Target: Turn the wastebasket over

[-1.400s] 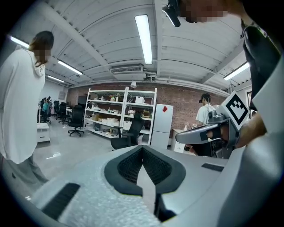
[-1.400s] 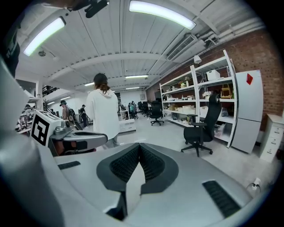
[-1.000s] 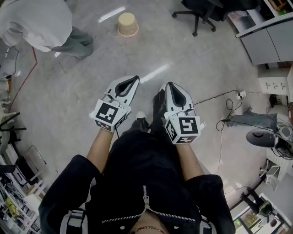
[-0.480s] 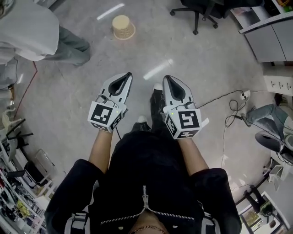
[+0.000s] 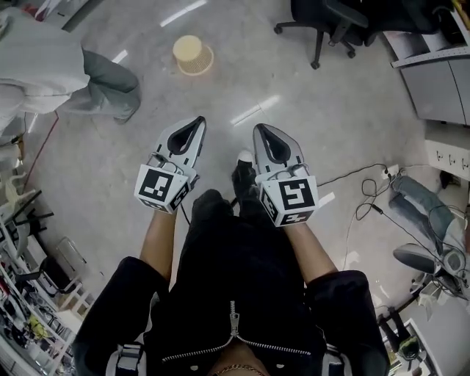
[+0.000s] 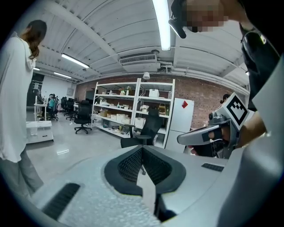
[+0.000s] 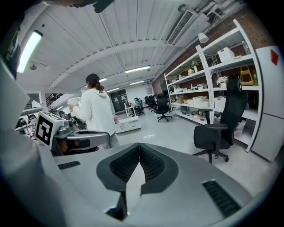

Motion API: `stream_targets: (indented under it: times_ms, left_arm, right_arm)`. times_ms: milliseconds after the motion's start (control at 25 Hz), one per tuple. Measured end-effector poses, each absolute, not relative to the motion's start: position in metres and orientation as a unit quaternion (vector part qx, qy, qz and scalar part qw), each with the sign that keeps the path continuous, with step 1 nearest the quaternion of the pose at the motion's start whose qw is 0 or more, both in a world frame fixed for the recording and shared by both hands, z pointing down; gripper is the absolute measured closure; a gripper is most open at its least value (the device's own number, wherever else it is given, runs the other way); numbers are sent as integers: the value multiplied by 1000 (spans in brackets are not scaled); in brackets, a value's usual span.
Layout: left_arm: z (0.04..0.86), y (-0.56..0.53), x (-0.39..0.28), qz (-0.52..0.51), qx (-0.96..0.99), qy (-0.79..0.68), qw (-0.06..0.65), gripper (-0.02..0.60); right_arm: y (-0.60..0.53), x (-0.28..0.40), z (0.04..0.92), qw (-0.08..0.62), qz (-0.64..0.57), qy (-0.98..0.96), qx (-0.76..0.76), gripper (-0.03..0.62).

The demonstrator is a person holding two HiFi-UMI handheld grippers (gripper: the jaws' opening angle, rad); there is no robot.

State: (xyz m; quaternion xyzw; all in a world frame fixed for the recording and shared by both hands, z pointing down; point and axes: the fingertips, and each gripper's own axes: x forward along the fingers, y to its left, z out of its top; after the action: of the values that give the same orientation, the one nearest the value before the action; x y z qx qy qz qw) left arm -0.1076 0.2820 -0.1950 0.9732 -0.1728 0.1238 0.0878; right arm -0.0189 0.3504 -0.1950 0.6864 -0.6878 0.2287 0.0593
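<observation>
A tan woven wastebasket [image 5: 192,53] stands on the grey floor at the top of the head view, narrower end up and wider rim on the floor. It is well ahead of both grippers and shows in neither gripper view. My left gripper [image 5: 197,122] and my right gripper [image 5: 262,130] are held side by side at waist height, pointing forward. Both are shut with nothing between the jaws. In the left gripper view the left gripper [image 6: 142,149] has its pads together. The right gripper [image 7: 139,146] looks the same in its own view.
A person in a white top [image 5: 44,66] stands at the left, close to the basket. A black office chair [image 5: 323,22] is at the top right, grey cabinets [image 5: 440,81] and floor cables [image 5: 367,198] at the right, and cluttered shelves [image 5: 29,294] at the lower left.
The whole view has shifted forward: the basket sits lower and slightly further left in the head view. Both shut grippers travelled forward together and my legs have stepped.
</observation>
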Motion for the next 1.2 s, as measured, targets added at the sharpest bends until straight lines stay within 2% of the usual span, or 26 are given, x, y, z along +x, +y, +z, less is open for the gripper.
stream_targets:
  times_ms: [560, 920, 1200]
  left_arm:
    - [-162, 173, -54, 137, 968, -185, 101, 577]
    - [-129, 40, -7, 123, 970, -175, 115, 577]
    - [-88, -49, 27, 128, 973, -164, 101, 577]
  right_arm:
    - [254, 49, -166, 64, 250, -682, 685, 583]
    - [117, 85, -133, 102, 257, -692, 667, 583]
    - [17, 119, -104, 94, 240, -703, 663, 583]
